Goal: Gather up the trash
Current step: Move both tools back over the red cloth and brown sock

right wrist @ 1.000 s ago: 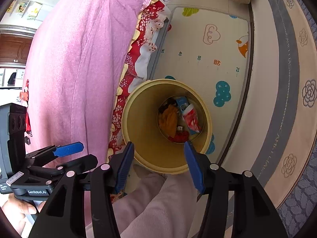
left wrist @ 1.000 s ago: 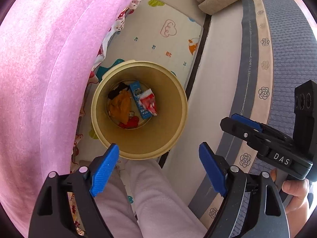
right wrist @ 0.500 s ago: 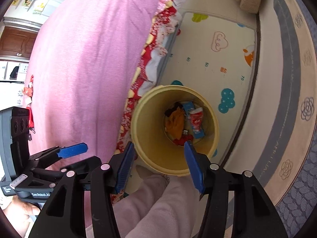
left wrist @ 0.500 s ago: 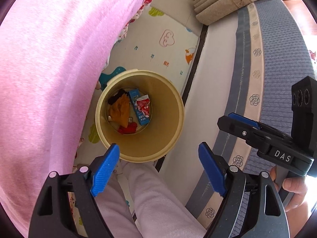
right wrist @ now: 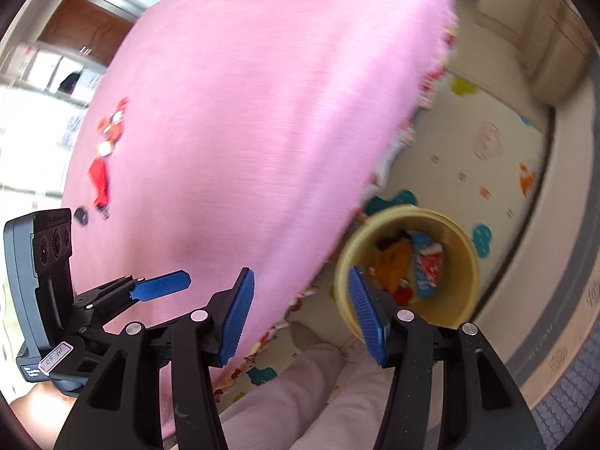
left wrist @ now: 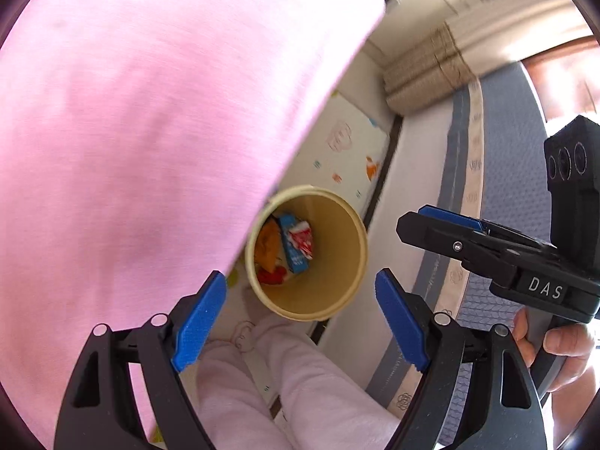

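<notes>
A tan round trash bin [left wrist: 348, 262] [right wrist: 465, 247] stands on the floor beside the pink bed. Inside lie an orange wrapper [left wrist: 268, 243], a blue carton [left wrist: 294, 251] and a red-white packet [left wrist: 302, 238]. My left gripper [left wrist: 300, 322] is open and empty, high above the bin. My right gripper [right wrist: 300, 315] is open and empty, above the bed edge and bin; it also shows in the left wrist view [left wrist: 442, 225]. On the pink bed, far left, lie red trash pieces [right wrist: 103, 165] and a small dark scrap [right wrist: 80, 215].
The pink bedspread [right wrist: 243, 120] fills the left. A play mat [right wrist: 480, 157] with cartoon prints lies beyond the bin, a grey patterned rug [left wrist: 498, 195] to the right. The person's legs in pale pink trousers [left wrist: 300, 393] are below the grippers.
Both grippers have risen and swung left toward the bed; the bin looks smaller and lower right, and the bed's top with red trash has come into the right wrist view.
</notes>
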Demonstrator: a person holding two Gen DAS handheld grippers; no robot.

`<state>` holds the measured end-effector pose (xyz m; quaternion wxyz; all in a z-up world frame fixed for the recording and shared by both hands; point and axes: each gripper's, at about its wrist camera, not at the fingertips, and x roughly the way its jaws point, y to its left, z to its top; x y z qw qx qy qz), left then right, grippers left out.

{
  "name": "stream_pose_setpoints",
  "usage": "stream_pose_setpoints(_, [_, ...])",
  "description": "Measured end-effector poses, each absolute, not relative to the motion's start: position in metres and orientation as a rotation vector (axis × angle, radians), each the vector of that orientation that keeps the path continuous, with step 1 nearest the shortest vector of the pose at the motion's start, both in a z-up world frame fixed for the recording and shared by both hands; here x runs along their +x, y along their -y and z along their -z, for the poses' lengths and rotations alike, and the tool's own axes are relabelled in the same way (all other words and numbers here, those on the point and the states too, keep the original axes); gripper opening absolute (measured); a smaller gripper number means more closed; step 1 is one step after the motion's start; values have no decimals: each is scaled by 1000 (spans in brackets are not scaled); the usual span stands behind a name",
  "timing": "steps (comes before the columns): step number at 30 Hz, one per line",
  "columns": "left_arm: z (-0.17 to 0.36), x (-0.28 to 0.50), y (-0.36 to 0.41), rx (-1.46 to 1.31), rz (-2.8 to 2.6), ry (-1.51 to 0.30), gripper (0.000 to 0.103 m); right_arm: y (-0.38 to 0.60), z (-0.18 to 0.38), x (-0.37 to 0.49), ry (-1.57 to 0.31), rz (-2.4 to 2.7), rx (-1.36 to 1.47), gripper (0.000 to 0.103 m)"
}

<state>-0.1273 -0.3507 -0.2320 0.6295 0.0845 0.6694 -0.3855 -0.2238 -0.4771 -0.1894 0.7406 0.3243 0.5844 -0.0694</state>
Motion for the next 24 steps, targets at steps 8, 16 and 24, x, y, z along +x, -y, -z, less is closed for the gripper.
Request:
stream_pose_setpoints(8, [182,-67,237,59,719,-1436,81,382,152,-131,-1274,-29,565,52])
stream_pose_setpoints(16, [147,-4,121,-80,511,-1343,81,293,124,-45,-1243,-193,446,52])
stream_pose_setpoints(24, [130,55,29,-230,301,-1286,81,242,115,35,-1232,-323,353,52])
